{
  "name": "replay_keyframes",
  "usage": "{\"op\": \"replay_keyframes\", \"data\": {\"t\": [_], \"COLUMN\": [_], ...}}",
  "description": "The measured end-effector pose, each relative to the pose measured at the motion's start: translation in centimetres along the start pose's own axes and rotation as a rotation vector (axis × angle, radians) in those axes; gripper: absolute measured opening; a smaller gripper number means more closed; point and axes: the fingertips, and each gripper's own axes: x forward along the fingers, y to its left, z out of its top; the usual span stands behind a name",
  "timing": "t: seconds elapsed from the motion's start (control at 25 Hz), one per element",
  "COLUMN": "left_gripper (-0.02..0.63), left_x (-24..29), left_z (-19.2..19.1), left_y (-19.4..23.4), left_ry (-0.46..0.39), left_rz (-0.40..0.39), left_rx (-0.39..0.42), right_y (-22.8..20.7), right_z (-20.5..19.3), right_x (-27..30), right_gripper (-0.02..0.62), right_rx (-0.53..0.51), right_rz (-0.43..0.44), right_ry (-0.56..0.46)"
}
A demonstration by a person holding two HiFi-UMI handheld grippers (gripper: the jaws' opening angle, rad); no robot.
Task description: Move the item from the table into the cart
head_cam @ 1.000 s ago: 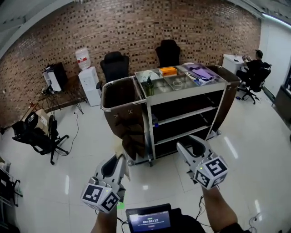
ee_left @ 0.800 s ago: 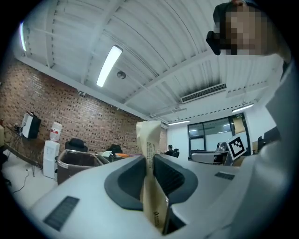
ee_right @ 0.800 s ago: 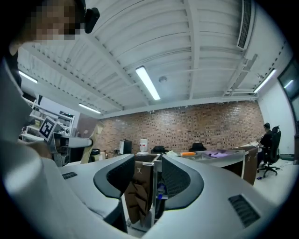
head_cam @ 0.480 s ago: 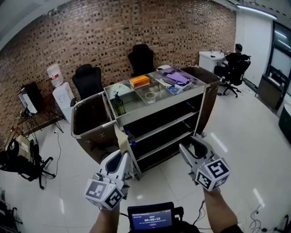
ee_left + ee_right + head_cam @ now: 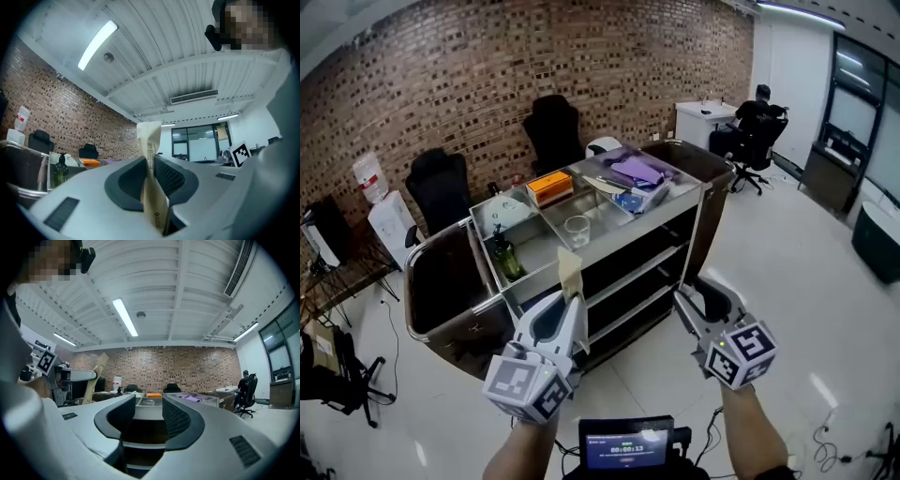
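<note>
Both claws are held out level, facing the cart point(image 5: 649, 223)
The left claw point(image 5: 565, 305) pinches a thin tan packet point(image 5: 570, 270), which stands up between its jaws near the cart. The right claw point(image 5: 701, 292) is open and holds nothing.

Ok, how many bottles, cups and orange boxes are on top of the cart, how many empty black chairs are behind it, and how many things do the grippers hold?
Green bottle: 1
Clear cup: 1
Orange box: 1
Empty black chairs: 2
Beige packet, pinched in the left gripper: 1
Total: 6
</note>
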Motion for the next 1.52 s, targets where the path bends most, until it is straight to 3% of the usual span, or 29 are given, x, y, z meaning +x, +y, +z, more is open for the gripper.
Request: {"op": "replay_keyframes", "data": {"t": [0.16, 0.32, 0.52, 0.68, 0.8, 0.96, 1.12, 1.36, 1.52], "left_gripper": [0.064, 0.066, 0.064, 0.064, 0.064, 0.066, 0.065, 0.064, 0.066], "left_x": [8.2, 16.9, 32.7, 48.3, 58.8, 64.1, 70.0, 79.8, 85.5], "left_z": [-0.1, -0.9, -4.0, -2.5, -2.0, -2.5, 0.1, -0.9, -1.9], "left_y": [2.7, 2.3, -0.2, -3.0, -1.1, 1.7, 3.0, 12.0, 15.5], "left_ry": [0.002, -0.002, -0.019, -0.043, -0.061, -0.070, -0.095, -0.111, -0.082], "left_rz": [-0.015, -0.008, 0.084, 0.164, 0.207, 0.242, 0.255, 0.294, 0.331], "left_rx": [-0.033, -0.029, -0.035, -0.062, -0.076, -0.067, -0.017, -0.016, -0.037], "right_y": [-6.0, -14.7, -30.7, -46.0, -54.7, -58.0, -62.4, -67.3, -70.3], "right_z": [-0.1, 0.6, -0.8, 1.1, 1.2, -0.3, 2.1, -0.1, -0.1], "right_x": [4.3, 6.7, 11.0, 15.2, 22.1, 27.3, 31.7, 43.4, 49.1], "right_gripper": [0.170, 0.170, 0.170, 0.170, 0.170, 0.170, 0.170, 0.170, 0.170], "right_rx": [-0.005, -0.032, -0.059, -0.078, -0.087, -0.055, -0.003, -0.001, -0.006], "right_rz": [-0.042, -0.067, 0.016, 0.106, 0.166, 0.226, 0.264, 0.311, 0.353], "right_ry": [0.020, -0.012, 0.006, 0.015, 0.031, 0.015, -0.019, -0.014, -0.004]}}
